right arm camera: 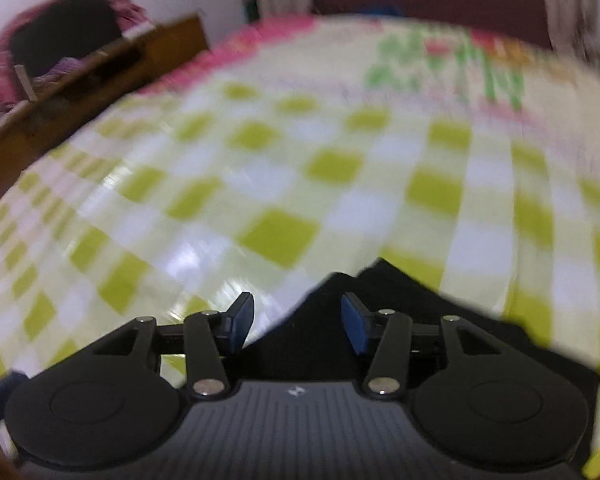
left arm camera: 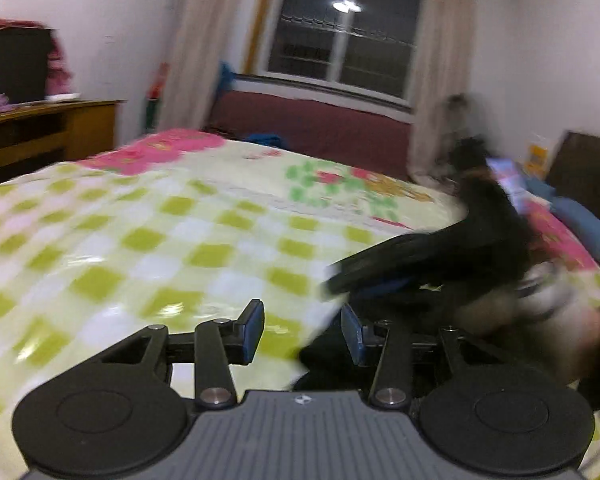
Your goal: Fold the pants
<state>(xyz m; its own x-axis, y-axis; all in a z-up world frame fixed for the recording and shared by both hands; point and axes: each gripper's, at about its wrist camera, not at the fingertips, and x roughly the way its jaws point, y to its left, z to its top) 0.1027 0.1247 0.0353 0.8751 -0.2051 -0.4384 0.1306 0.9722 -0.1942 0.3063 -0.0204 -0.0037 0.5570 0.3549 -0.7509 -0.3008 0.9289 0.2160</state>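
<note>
The black pants (right arm camera: 384, 292) lie on the checked bed cover, and a pointed corner of them shows just past my right gripper (right arm camera: 298, 324). Its blue pads stand apart above the cloth's edge without pressing on it, so it is open. In the left wrist view my left gripper (left arm camera: 303, 334) is also open, with a dark patch of the pants (left arm camera: 328, 356) under its right finger and only bed cover under the left one. Blurred at the right of that view are the other gripper (left arm camera: 420, 256) and a hand (left arm camera: 484, 312) below it.
The bed cover (left arm camera: 140, 240) is green, white and yellow checks with pink flowers at the far end. A wooden desk (left arm camera: 48, 128) stands to the left. A dark window (left arm camera: 344, 28), curtains and a maroon couch (left arm camera: 312, 128) lie beyond the bed. Blue pillows (left arm camera: 584, 224) sit far right.
</note>
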